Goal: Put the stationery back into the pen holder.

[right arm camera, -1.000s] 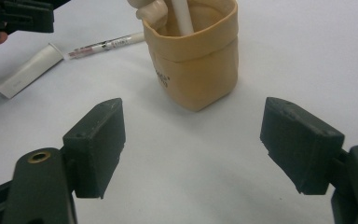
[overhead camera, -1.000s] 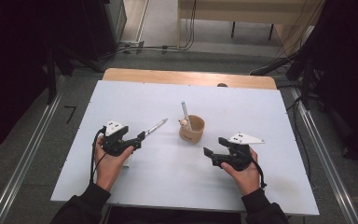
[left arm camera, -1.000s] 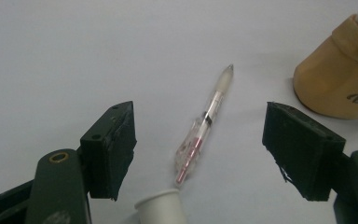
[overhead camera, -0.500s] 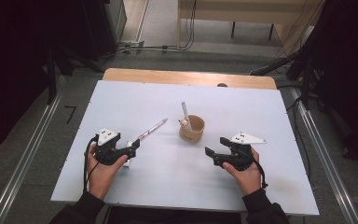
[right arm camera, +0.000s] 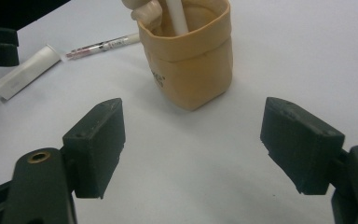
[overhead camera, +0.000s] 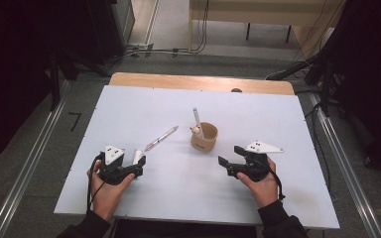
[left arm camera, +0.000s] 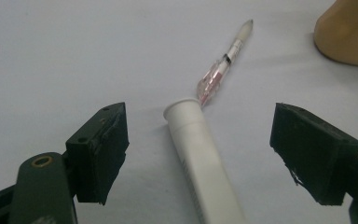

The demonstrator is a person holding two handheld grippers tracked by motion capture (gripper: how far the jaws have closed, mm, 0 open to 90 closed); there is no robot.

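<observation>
the left hand-held gripper (overhead camera: 140,166) sits low over the near-left part of the desk (overhead camera: 129,109), held in the person's left hand (overhead camera: 106,191). its jaws stand wide apart, and in the left gripper view a white pen cap (left arm camera: 205,158) lies on the desk between them, touching neither jaw. the cap's open end points toward a pen (left arm camera: 223,70) with a clear pinkish barrel — the pen's near end lies just at the cap's mouth, and whether they touch i cannot tell. from the high view the pen (overhead camera: 161,138) lies slanted, between the cap (overhead camera: 137,157) and a tan cup (overhead camera: 204,137) that stands near the middle of the desk.

the right hand-held gripper (overhead camera: 229,161) rests over the near-right part of the desk in the right hand (overhead camera: 263,186), jaws also spread and holding nothing. the right gripper view faces the cup (right arm camera: 191,60), which stands upright beyond the jaws — a white pen (right arm camera: 175,16) stands inside it, and a small pale figure (right arm camera: 144,9) perches on its rim.
</observation>
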